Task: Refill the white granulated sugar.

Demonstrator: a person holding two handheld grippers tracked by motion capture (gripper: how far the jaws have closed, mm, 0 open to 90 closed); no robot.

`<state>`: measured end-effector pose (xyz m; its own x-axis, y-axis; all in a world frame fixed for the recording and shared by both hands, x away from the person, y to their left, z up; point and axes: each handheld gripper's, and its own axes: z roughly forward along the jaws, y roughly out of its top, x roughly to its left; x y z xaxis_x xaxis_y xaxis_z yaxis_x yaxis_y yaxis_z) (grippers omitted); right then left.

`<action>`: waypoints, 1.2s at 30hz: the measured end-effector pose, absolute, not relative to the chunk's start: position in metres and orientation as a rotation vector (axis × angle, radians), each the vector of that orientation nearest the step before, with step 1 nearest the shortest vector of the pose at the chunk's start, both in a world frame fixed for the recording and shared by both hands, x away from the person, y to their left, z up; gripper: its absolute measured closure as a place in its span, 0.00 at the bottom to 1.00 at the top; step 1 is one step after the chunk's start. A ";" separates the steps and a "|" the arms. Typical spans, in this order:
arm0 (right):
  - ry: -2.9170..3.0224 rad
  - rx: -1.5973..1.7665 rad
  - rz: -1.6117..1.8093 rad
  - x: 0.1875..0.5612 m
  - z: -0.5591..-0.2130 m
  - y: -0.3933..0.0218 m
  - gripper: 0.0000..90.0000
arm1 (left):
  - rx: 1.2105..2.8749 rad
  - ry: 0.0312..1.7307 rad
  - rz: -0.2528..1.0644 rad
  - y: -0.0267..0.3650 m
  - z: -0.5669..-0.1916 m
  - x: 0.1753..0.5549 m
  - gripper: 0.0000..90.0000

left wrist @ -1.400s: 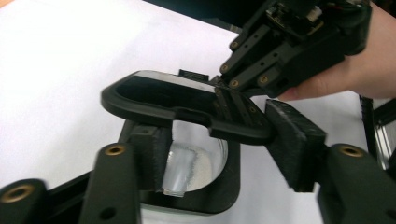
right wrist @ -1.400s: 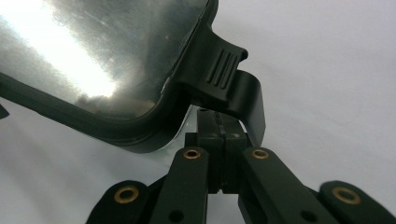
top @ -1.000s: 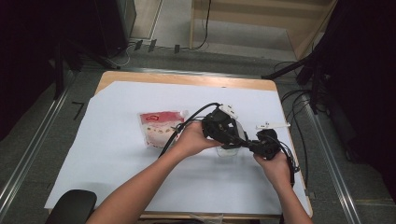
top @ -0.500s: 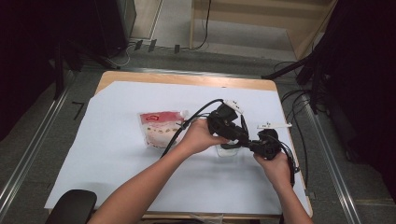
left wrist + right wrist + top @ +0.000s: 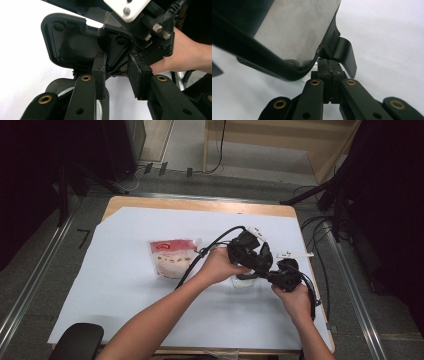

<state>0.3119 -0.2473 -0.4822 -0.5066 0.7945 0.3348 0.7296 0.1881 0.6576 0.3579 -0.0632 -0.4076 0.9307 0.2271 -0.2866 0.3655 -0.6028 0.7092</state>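
One stiff, light, slick plastic lid [image 5: 75, 45] is toward the table's 3 o'clock, pouch [image 5: 172, 257] at its 9. Right gripper [image 5: 329, 66] is pinched tight on the lid's corner. Left gripper [image 5: 116, 75] jaws have just been closing, now narrow with the rim between them; contact unclear. Best taken by the rim, not the panel.

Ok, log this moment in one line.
left gripper: jaws just been closing, astride lid edge, not yet pressing | right gripper: shut on lid corner | pouch: lying apart

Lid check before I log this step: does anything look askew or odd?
The black lid sits tilted, pinched at its rim by the right gripper. Its latch flap sticks out free. Nothing looks spilled or broken.
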 end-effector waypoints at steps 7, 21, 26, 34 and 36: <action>2.347 1.484 1.255 0.303 -0.476 -0.251 1.00 | 2.224 0.424 -0.216 -0.056 -0.399 0.351 0.69; 2.395 1.400 1.264 0.263 -0.459 -0.245 0.91 | 2.223 0.462 -0.256 -0.020 -0.382 0.340 0.51; 2.430 1.347 1.294 0.258 -0.457 -0.232 0.83 | 2.261 0.458 -0.218 -0.004 -0.387 0.329 0.49; 2.521 1.235 1.277 0.252 -0.457 -0.199 0.79 | 2.267 0.463 -0.191 0.035 -0.397 0.309 0.48; 2.530 1.197 1.276 0.250 -0.457 -0.190 0.76 | 2.259 0.465 -0.185 0.044 -0.398 0.305 0.48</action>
